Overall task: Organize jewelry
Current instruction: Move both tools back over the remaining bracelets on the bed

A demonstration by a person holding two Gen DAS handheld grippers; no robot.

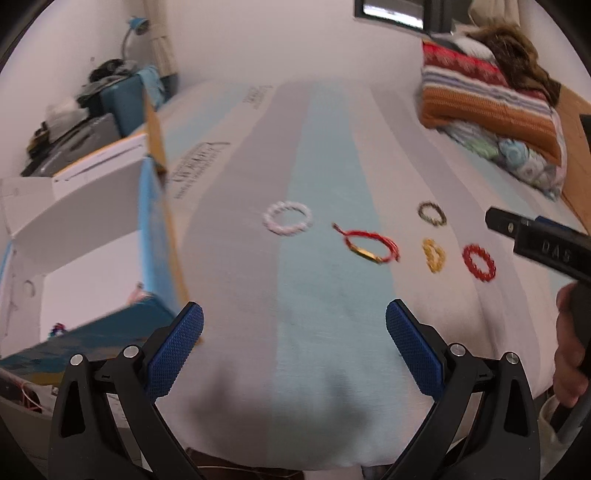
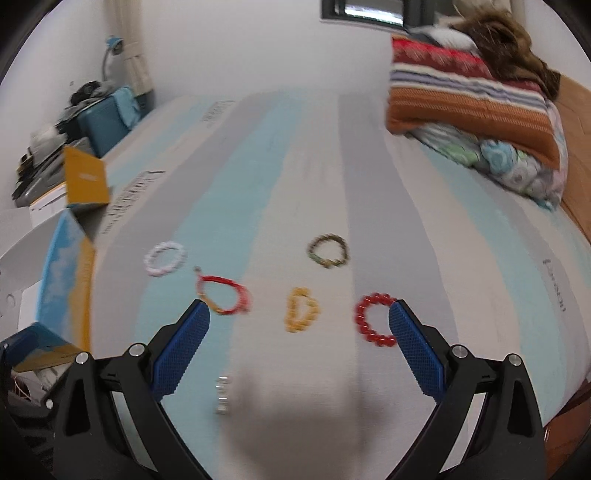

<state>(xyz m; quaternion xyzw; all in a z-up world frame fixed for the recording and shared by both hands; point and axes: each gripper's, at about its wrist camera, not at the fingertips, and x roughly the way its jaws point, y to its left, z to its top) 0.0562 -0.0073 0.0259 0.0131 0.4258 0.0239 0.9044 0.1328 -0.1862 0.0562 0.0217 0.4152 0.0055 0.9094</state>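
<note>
Several bracelets lie on a striped bed sheet (image 1: 317, 295): a white bead one (image 1: 287, 218) (image 2: 165, 258), a red cord one with a gold plate (image 1: 370, 246) (image 2: 224, 294), a dark olive bead one (image 1: 431, 213) (image 2: 328, 250), a yellow bead one (image 1: 433, 254) (image 2: 300, 309) and a red bead one (image 1: 479, 262) (image 2: 373, 319). My left gripper (image 1: 294, 325) hovers open over bare sheet, short of the bracelets. My right gripper (image 2: 299, 323) is open wide above the yellow bracelet, with nothing between its pads. A small silver piece (image 2: 221, 397) lies near it. The left wrist view shows the right gripper's body (image 1: 543, 247) at the right edge.
An open blue and white box (image 1: 88, 236) (image 2: 62, 258) with a yellow flap stands at the sheet's left edge. Folded striped blankets (image 1: 487, 99) (image 2: 472, 96) are piled at the far right. Clutter and a lamp (image 1: 136, 26) sit at the back left. A hand (image 1: 569, 354) grips the right tool.
</note>
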